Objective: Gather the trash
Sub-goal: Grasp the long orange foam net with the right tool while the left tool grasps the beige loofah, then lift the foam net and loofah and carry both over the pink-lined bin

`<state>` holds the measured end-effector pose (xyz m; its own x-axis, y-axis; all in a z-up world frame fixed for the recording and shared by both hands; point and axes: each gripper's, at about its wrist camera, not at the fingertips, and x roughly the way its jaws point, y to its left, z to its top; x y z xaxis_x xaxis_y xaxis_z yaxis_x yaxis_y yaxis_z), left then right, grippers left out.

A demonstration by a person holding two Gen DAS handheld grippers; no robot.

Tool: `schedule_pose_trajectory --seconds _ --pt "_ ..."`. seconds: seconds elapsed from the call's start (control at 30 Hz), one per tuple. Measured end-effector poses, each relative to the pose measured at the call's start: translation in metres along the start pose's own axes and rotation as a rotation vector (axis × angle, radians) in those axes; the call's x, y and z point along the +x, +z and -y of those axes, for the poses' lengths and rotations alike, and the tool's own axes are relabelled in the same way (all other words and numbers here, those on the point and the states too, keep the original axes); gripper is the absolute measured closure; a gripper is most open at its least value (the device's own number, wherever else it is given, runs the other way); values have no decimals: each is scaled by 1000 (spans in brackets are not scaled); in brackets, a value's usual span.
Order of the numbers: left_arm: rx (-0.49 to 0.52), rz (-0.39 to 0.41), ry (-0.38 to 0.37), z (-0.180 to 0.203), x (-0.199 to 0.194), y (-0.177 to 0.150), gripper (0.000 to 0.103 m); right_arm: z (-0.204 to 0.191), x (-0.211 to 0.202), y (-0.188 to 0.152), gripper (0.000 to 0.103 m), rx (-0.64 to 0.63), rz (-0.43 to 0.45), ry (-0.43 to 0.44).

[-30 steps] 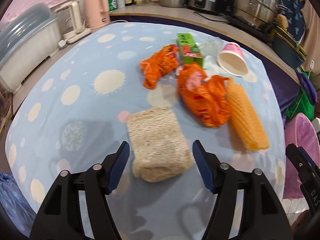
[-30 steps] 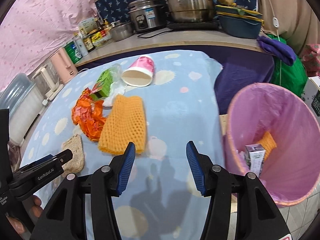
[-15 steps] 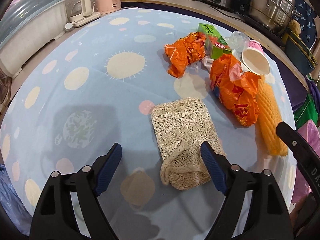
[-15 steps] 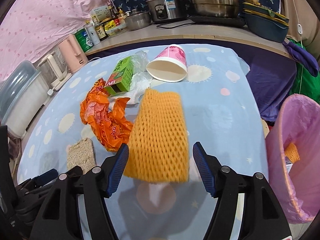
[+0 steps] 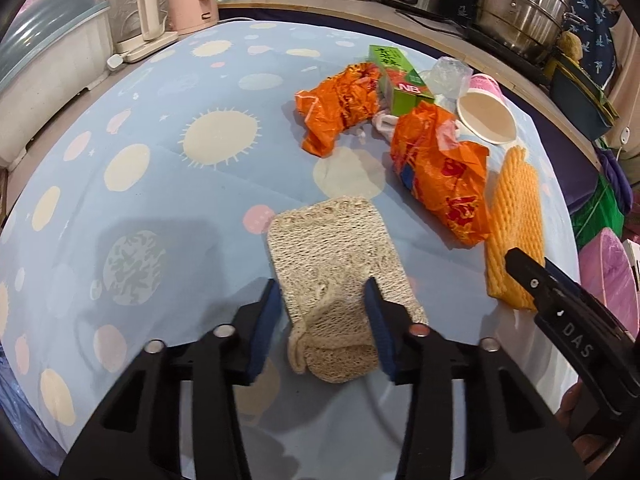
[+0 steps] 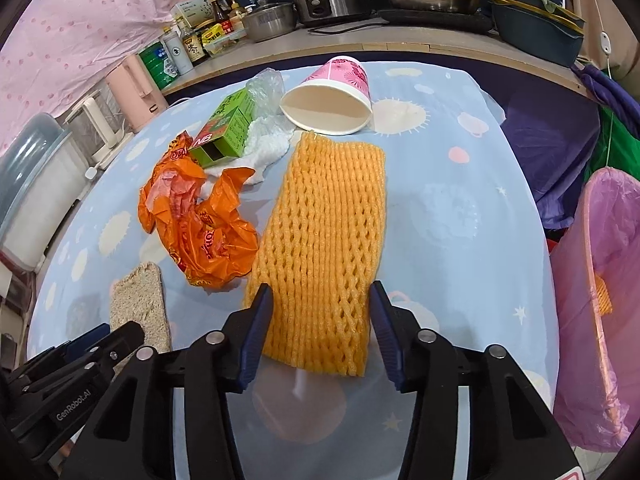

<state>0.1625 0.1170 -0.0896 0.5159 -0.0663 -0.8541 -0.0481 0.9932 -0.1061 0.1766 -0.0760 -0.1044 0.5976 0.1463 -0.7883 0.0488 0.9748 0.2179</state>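
A tan loofah pad (image 5: 328,240) lies on the blue tablecloth (image 5: 160,200). My left gripper (image 5: 322,300) is closing on its near end, and the pads press into the bunched fibre. An orange foam net (image 6: 328,220) lies flat to the right. My right gripper (image 6: 320,300) is closing on the net's near end, with both pads against its sides. Each gripper shows in the other's view: the right gripper (image 5: 560,304) by the foam net (image 5: 514,216), the left gripper (image 6: 100,344) at the loofah pad (image 6: 138,300).
Farther back lie two crumpled orange bags (image 5: 440,172) (image 5: 340,104), a green carton (image 5: 400,76), clear plastic (image 5: 448,74) and a tipped pink cup (image 6: 332,96). A pink-lined bin (image 6: 608,280) stands off the table's right edge. Pots and bottles fill the counter behind.
Both grippers have narrowed onto their items: the left around the loofah pad's near end, the right around the foam net after moving forward and down over it.
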Motion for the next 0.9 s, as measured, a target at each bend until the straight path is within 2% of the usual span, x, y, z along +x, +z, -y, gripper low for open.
schedule_pose_trajectory --seconds 0.03,0.07,0.1,0.13,0.2,0.27,0.3,0.6,0.67,0.9 --pt "0 -2 -6 0 0 0 74 0 0 -1 68 -1 0 -4" --pt "-3 -4 -20 0 -1 0 77 1 -1 -1 70 -4 1 -7" --pt "-8 -9 -35 0 -1 0 83 2 -2 -1 77 -3 2 -4" --pt "-10 -11 -43 0 -2 0 83 3 -3 -1 85 -4 3 -10" --pt "-10 -7 -48 1 -5 0 85 7 -6 0 91 3 3 -5" --pt "-7 3 -51 2 -9 -1 86 11 -9 -1 92 15 5 -1" --pt "-5 8 -50 2 -12 -1 90 13 -11 -1 92 20 7 1" --pt "21 48 -61 10 -36 -3 95 26 -39 -7 93 45 41 13" --pt "28 58 -67 13 -44 -3 98 29 -48 -8 93 51 56 16" --pt "56 95 -106 26 -71 -6 100 45 -87 -5 93 72 128 14"
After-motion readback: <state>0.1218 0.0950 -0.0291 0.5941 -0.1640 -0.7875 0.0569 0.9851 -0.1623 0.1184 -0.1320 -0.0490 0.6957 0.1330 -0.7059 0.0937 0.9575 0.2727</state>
